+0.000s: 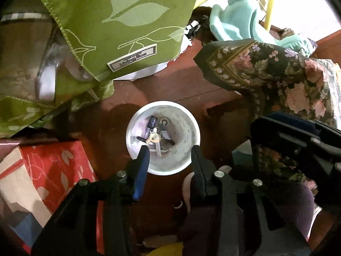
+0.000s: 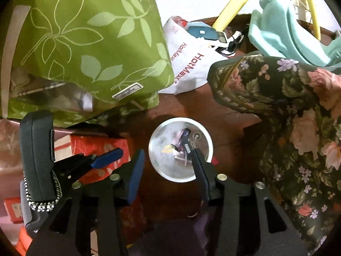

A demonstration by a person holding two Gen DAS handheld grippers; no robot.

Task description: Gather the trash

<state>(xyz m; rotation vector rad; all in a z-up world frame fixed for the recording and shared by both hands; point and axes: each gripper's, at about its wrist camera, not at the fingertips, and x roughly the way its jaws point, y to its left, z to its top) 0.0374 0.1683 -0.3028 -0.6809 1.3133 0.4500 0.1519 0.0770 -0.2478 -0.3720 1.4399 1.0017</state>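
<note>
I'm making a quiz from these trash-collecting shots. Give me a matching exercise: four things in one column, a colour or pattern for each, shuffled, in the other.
Things:
1. bin
2. storage bag
3. tissue box
4. blanket

Looks:
A. dark with pink flowers
B. white
C. red with pale leaves
D. green with leaves

Pairs: 1-B, 2-D, 3-C, 4-A
</note>
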